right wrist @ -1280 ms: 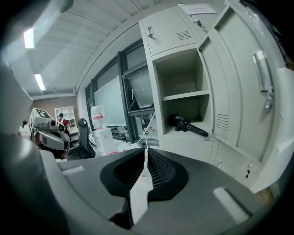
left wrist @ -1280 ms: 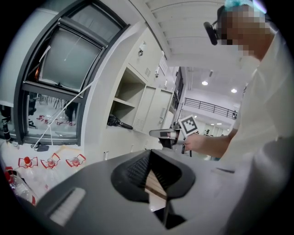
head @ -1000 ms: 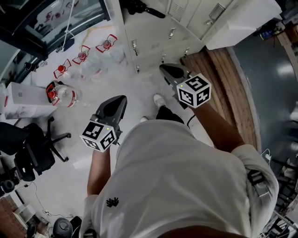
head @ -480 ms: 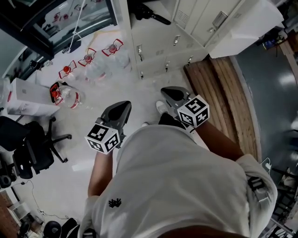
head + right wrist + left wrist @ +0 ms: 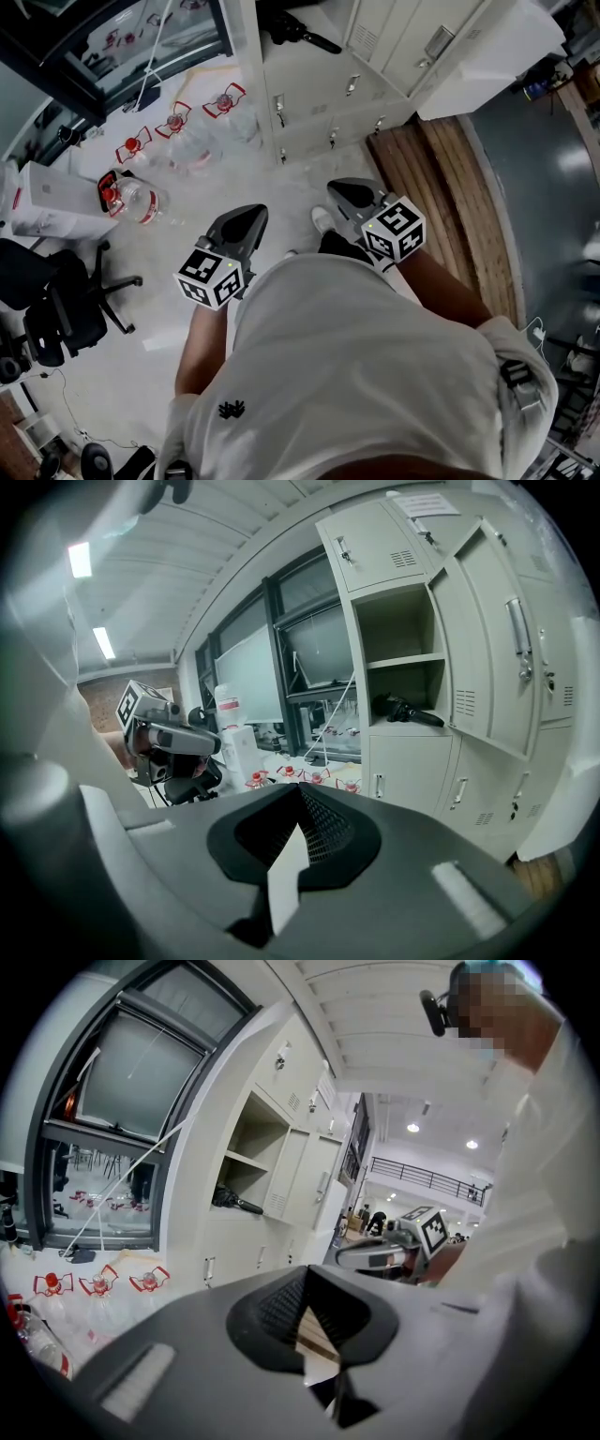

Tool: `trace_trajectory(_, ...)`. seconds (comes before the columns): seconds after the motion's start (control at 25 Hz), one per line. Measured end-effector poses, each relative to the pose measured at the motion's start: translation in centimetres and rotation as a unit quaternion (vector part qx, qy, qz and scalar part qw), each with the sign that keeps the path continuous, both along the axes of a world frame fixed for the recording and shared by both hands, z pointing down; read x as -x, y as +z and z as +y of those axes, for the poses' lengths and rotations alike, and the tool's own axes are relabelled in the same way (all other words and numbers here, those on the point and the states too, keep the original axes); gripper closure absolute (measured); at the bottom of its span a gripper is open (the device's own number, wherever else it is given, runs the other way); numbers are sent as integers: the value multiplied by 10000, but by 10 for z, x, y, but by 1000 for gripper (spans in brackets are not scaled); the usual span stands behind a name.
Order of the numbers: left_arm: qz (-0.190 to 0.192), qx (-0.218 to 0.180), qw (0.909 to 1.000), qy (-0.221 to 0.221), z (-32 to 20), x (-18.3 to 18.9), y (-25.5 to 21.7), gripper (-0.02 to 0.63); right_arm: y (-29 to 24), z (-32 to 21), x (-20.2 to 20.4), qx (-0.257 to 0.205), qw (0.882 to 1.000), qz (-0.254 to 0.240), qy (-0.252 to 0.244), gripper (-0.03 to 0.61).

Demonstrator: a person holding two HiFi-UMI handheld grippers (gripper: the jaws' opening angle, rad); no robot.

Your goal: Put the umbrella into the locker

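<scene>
1. The locker (image 5: 370, 550) stands at my 12 o'clock. One door (image 5: 487, 639) is swung open toward 3 o'clock. A shelf (image 5: 405, 658) splits the open compartment, and the black folded umbrella (image 5: 411, 711) lies in the lower part, under that shelf.
2. My left gripper (image 5: 307, 1274) has its jaws closed tip to tip with nothing between them. My right gripper (image 5: 299, 789) is the same, jaws together and empty. I hold both in front of my body, well apart from the locker and touching nothing.
3. In the head view, clear water bottles (image 5: 173, 122) with red caps stand on the floor at 10 o'clock, and an office chair (image 5: 66, 300) sits at 9 o'clock.
4. My torso fills the lower half of the head view. There the locker's top is cut off, and only part of the umbrella shows at the upper edge. What the closed compartments hold is hidden.
</scene>
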State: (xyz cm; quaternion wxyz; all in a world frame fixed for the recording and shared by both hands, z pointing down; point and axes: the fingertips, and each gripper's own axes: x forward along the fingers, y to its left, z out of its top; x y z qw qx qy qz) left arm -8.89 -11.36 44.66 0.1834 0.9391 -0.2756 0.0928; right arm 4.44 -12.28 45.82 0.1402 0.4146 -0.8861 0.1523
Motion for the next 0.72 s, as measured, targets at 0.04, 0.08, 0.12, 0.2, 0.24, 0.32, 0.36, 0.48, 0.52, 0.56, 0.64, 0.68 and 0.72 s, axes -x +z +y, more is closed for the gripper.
trace_trajectory(0.04, 1, 7, 10000, 4, 1, 1, 0, 558, 0, 1, 1, 0, 10000, 16, -12, 577)
trace_trajectory(0.08, 1, 16, 10000, 6, 1, 2, 0, 558, 0, 1, 2, 2, 10000, 32, -26, 577)
trace_trajectory(0.12, -1, 25, 10000, 7, 2, 3, 1, 558, 0, 1, 4, 2, 10000, 44, -38, 577)
trace_trajectory(0.2, -12, 40, 10000, 6, 2, 6, 2, 557, 0, 0, 7, -9, 10000, 63, -60, 577)
trace_trajectory(0.24, -19, 48, 10000, 3, 2, 8, 3, 558, 0, 0, 9, -15, 10000, 68, -72, 577)
trace_trajectory(0.32, -26, 59, 10000, -15, 3, 11, 5, 558, 0, -1, 12, -18, 9999, 70, -98, 577)
trace_trajectory(0.36, -25, 60, 10000, -27, 3, 12, 5, 558, 0, -1, 13, -16, 9999, 74, -111, 577)
trace_trajectory(0.48, -12, 65, 10000, -59, 4, 16, 5, 558, 0, -3, 17, -5, 9999, 92, -146, 577)
trace_trajectory(0.52, -12, 69, 10000, -71, 4, 18, 5, 558, 1, -4, 18, -2, 9998, 95, -155, 577)
trace_trajectory(0.56, -15, 73, 9999, -83, 4, 20, 6, 558, 1, -5, 19, -2, 9998, 96, -163, 577)
trace_trajectory(0.64, -24, 81, 9999, -107, 3, 24, 7, 557, 1, -7, 22, -13, 9998, 94, -172, 577)
trace_trajectory(0.68, -28, 84, 9999, -119, 2, 26, 8, 558, 1, -8, 23, -22, 9998, 94, -174, 577)
trace_trajectory(0.72, -32, 87, 9999, -130, 2, 27, 9, 557, 0, -9, 24, -31, 9998, 94, -177, 577)
